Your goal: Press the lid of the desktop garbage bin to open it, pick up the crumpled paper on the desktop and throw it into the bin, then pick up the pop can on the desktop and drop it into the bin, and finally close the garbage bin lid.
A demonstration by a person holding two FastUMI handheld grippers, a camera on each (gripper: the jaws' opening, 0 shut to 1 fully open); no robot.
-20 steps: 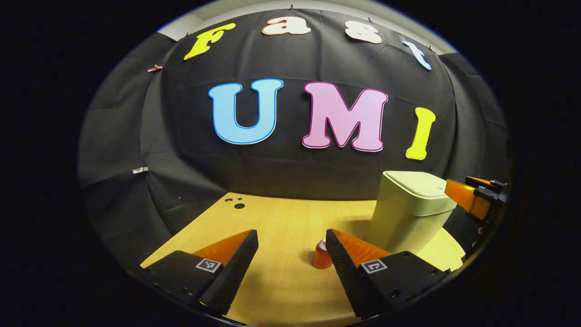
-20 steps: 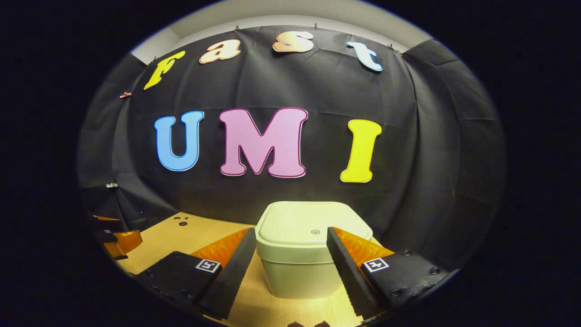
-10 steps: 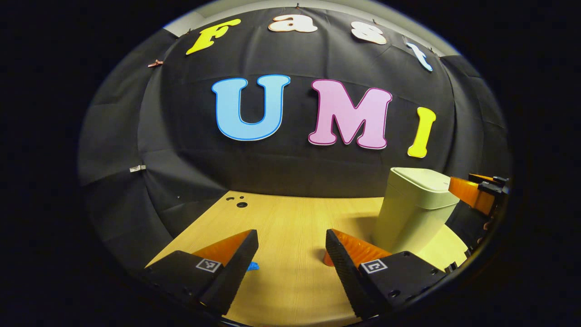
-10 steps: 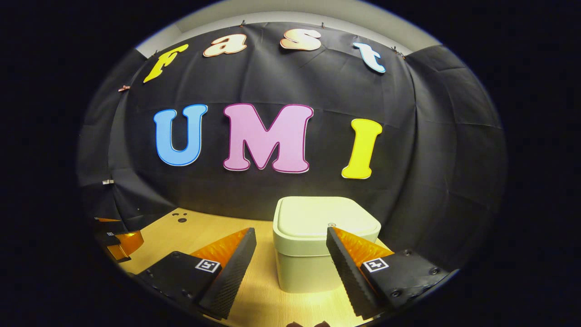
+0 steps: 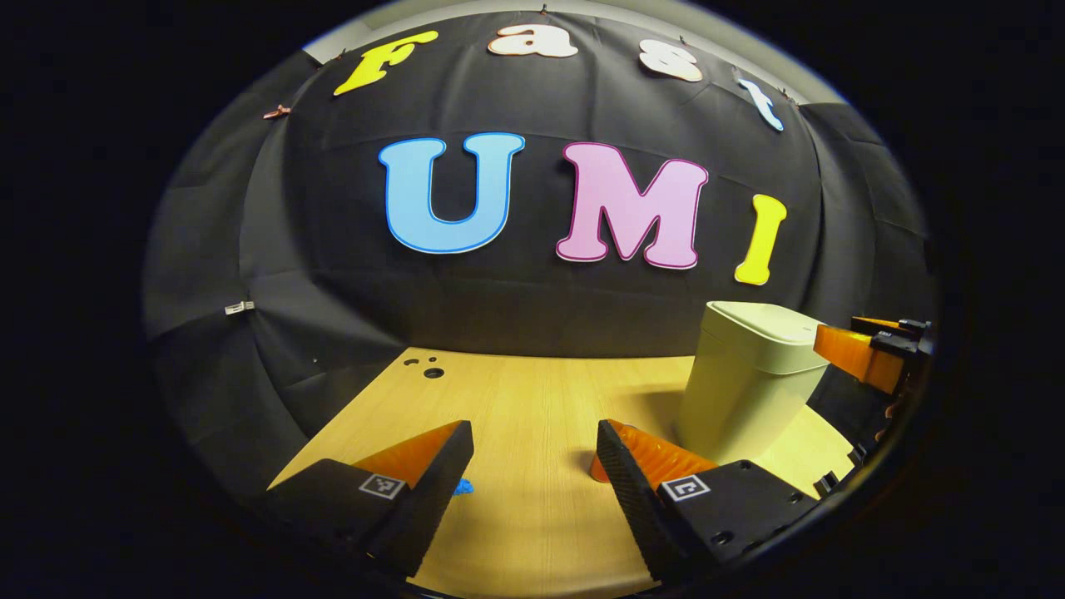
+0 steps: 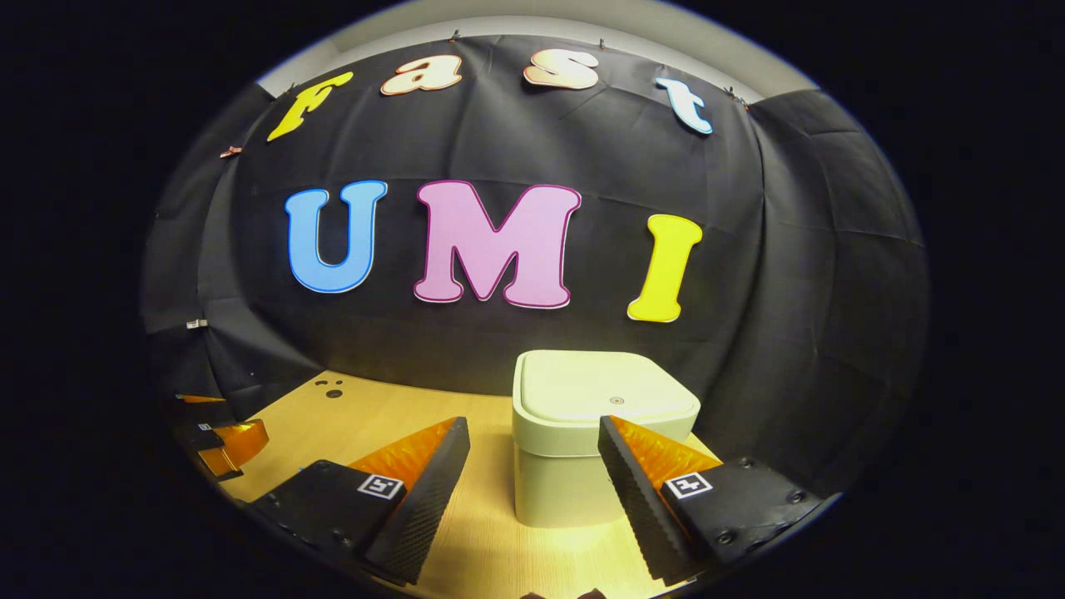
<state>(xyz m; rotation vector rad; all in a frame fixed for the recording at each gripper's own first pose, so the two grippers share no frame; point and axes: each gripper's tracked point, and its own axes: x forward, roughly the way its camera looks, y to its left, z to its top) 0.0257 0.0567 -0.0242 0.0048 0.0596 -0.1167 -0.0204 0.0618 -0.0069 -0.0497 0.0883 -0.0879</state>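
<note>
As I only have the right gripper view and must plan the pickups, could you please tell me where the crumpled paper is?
Observer: In the left gripper view, the blue crumpled paper lies on the table, peeking out beside one finger of the open left hand-held gripper.
Operator: Thank you. And the pop can?
Observer: The pop can is partly hidden behind that gripper's other finger, close to the base of the bin.
Operator: How high is my gripper?
Observer: The right hand-held gripper hangs about level with the lid. I cannot tell whether they are touching.
</note>
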